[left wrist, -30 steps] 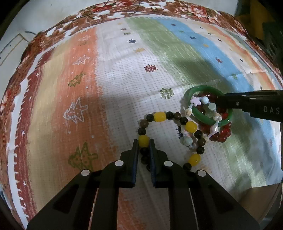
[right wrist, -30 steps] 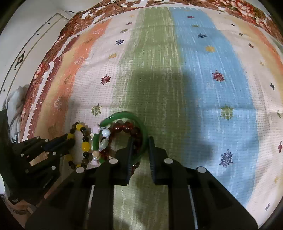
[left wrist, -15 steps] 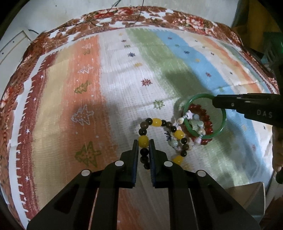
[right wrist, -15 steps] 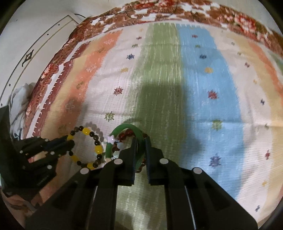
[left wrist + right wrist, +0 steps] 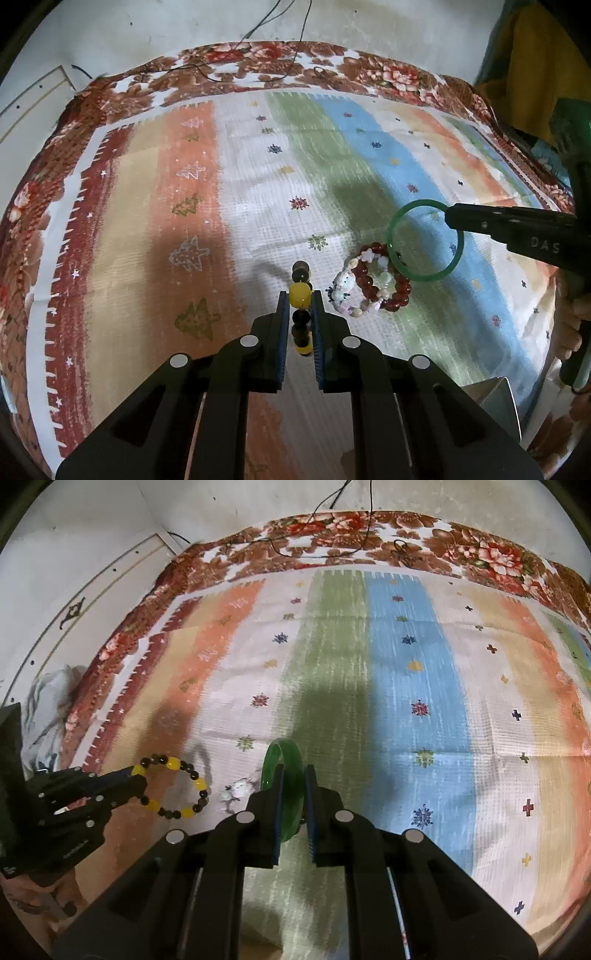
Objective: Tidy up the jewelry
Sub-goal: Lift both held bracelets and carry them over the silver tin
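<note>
On the striped, patterned cloth (image 5: 258,192) with its floral brown border, two bracelets lie together: a dark red bead bracelet (image 5: 384,284) and a pale mixed bracelet of shell and pastel beads (image 5: 347,288), overlapping one another, just right of the left tongs (image 5: 300,302). Left tongs are pinching a yellow-and-dark bead bracelet (image 5: 300,295); from the left wrist view it shows edge-on, a yellow bead sitting right between the fingertips, dark beads above and below. From the right wrist view the same bracelet (image 5: 173,788) reads as a full loop hanging off the left tongs (image 5: 135,779), appearing lifted above the cloth with a shadow beside it. Right tongs (image 5: 293,775) are closed on a green bangle (image 5: 282,760), rim clamped between the two fingers, ring standing upright and edge-on to that camera. In the left wrist view the green bangle (image 5: 424,240) hangs from the tip of the right tongs (image 5: 452,218) as an open ring, its lower left edge seeming to overlap the red bead bracelet; whether it touches cannot be told. Thin dark cables (image 5: 280,22) trail across the pale surface beyond the cloth's far border. A grey box corner (image 5: 495,402) shows at lower right of the left wrist view. A crumpled pale fabric heap (image 5: 48,709) sits off the cloth's left edge in the right wrist view.
</note>
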